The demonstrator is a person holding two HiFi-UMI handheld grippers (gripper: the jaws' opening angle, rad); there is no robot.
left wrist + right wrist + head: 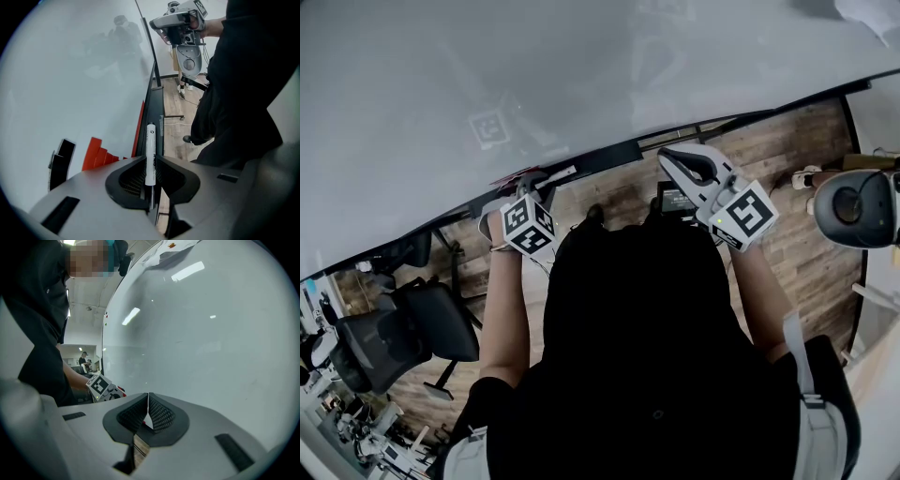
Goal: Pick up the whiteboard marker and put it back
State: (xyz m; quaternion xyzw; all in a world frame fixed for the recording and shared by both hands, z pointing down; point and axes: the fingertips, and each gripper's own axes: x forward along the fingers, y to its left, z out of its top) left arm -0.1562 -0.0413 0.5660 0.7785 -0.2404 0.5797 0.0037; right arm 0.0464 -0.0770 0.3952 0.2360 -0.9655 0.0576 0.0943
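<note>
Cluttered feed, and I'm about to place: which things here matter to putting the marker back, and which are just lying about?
Job in hand:
whiteboard marker, clamped in the left gripper
black ledge along the whiteboard

Lying about:
red blocks by the board
office chair
right gripper, shut and empty

Walled off beside the left gripper by the wide glossy white whiteboard, red stepped blocks low against it. Open opposite, over brown wood-plank floor past the narrow black tray rail, up to black-clothed legs.
</note>
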